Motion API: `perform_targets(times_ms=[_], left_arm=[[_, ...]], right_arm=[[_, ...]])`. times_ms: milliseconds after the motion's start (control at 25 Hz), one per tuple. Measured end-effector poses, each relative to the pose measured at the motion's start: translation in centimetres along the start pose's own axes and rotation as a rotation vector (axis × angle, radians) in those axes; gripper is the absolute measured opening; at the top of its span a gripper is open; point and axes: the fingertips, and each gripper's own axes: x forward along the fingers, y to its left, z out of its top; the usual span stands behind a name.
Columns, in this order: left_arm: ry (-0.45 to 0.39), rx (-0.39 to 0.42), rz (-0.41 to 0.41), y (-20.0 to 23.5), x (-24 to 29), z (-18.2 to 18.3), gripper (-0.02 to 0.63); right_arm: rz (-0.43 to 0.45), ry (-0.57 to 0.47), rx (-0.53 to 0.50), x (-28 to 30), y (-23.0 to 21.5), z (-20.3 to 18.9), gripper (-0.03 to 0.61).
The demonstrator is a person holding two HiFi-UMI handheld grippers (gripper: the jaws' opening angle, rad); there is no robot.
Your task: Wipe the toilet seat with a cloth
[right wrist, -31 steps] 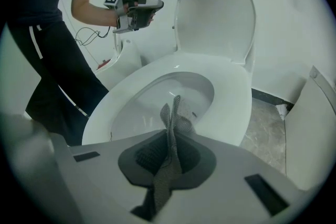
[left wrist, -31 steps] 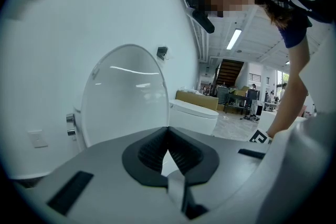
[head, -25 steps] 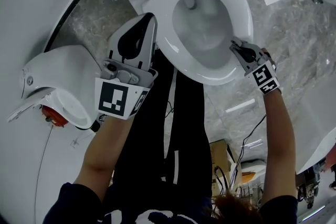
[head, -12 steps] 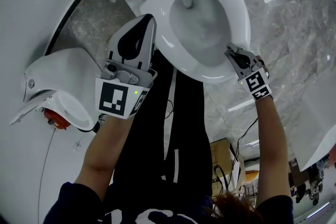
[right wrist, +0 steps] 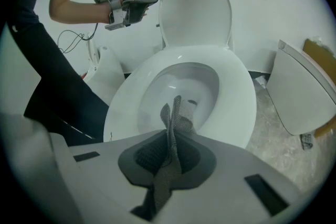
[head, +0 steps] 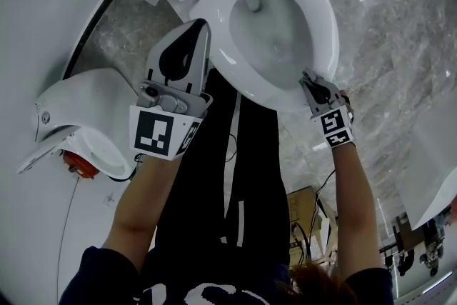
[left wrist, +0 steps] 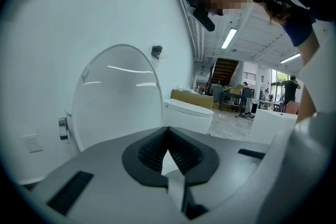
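While right gripper pinches grey cloth at toilet seat front — press flat, sweep round rim; left gripper closed, empty, aloft.

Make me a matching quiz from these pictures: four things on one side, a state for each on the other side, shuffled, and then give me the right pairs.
Things:
1. cloth
2. left gripper
3. toilet lid
4. toilet seat

States:
A. raised upright
B. jaws shut, holding nothing
C. lowered flat
D. clamped in the right gripper

Pairs: 1-D, 2-B, 3-A, 4-C
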Motion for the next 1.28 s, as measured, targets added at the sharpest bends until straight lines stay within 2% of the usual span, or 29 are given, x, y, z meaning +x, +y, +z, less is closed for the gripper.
perform_targets(times_ms=[320,520,800,1280], left_arm=[[0.006,0.004,-0.01,0.4,-0.1,0.1,0.011],[0.009,0.006,-0.018,0.8,-0.4,0.1,0.011],[0.011,0.008,-0.024,1.2,-0.5,0.0,0.011],[0.02,0.002,-0.024,2.1,-1.2,-0.4,0.011]], right_arm=[[-0.132,0.001,0.184,0.1,1.5,-0.2,0.026],[-0.243,-0.012,0.355,0.3,2.3,-0.2,0.026],[-0.341,-0.038,0.547,0.8,3.4,-0.1,0.026],[-0.525,-0.052,0.807,2.3,4.7,0.6,0.026]])
